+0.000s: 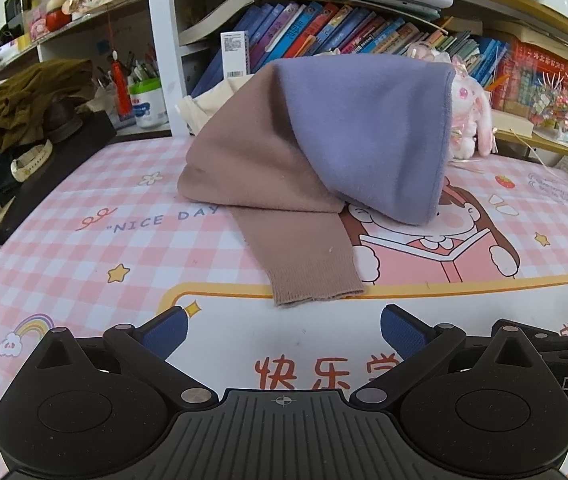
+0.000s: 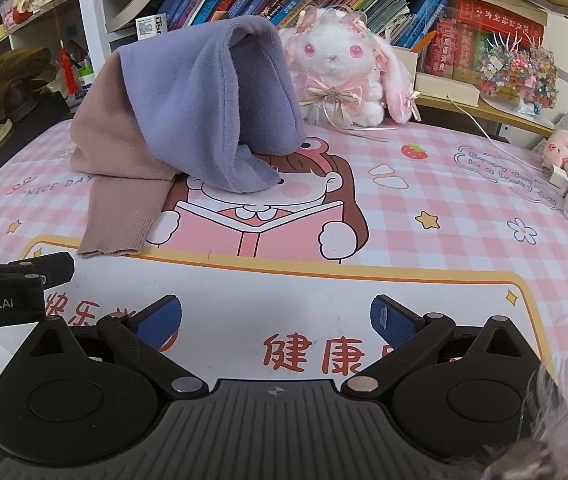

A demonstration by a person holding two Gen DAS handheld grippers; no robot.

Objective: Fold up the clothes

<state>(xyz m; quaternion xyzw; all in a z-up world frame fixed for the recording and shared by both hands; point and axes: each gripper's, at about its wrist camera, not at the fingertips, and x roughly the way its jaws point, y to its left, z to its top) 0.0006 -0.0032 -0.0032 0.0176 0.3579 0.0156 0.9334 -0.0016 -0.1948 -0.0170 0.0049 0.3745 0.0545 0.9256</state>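
Note:
A garment with a dusty-pink half (image 1: 252, 160) and a purple half (image 1: 368, 132) stands in a heap on the pink checked desk mat (image 1: 84, 240). One pink ribbed cuff (image 1: 312, 276) lies flat toward me. The right wrist view shows the purple part (image 2: 212, 100) draped over the pink part (image 2: 112, 128), with the cuff (image 2: 116, 228) in front. My left gripper (image 1: 284, 332) is open and empty, a little short of the cuff. My right gripper (image 2: 276, 320) is open and empty, to the right of the cuff. Each gripper appears at the edge of the other's view.
A white plush rabbit (image 2: 344, 64) sits behind the heap. Bookshelves (image 1: 324, 28) line the back. Dark olive clothes (image 1: 32, 100) are piled at the left edge. A small pink pig toy (image 2: 564, 148) and a white charger with cable (image 2: 560, 176) lie at the right.

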